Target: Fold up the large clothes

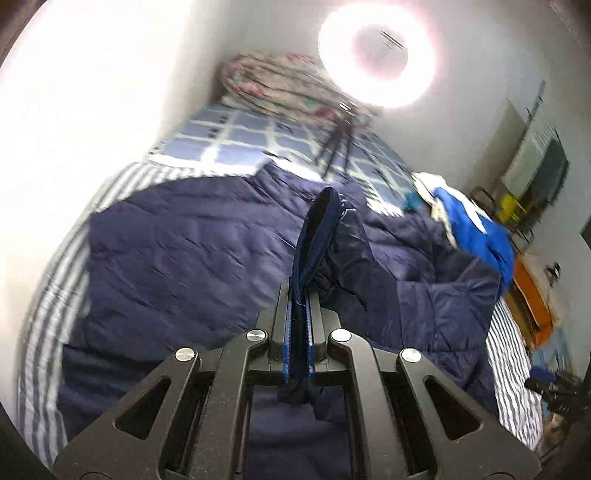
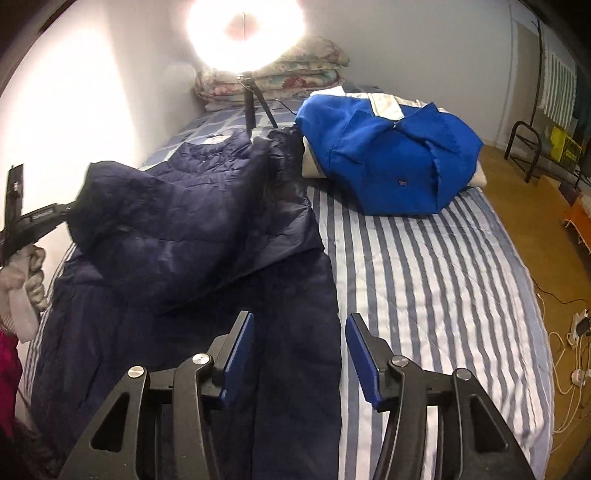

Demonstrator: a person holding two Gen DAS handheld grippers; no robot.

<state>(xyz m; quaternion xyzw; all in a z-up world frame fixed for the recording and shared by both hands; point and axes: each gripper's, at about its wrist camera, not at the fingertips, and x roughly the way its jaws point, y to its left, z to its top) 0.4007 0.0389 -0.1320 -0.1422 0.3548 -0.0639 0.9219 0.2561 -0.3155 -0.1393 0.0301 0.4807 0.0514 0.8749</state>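
Currently left gripper (image 1: pixel 300 306) pinches jacket (image 2: pixel 192 221) cuff; right gripper (image 2: pixel 301 350) half-open, empty; thin grip may slip mid-fold

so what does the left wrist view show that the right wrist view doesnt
Only the left wrist view shows the left tool shut on a fold of the dark navy quilted jacket, with the cloth pinched between its blue pads.

Only the right wrist view shows the right tool with its jaws apart and nothing between them, the jacket's right edge below, plus white cables on the brown floor.

Both show the jacket, the bright blue folded garment, the blue and white striped bed sheet and the glowing ring light.
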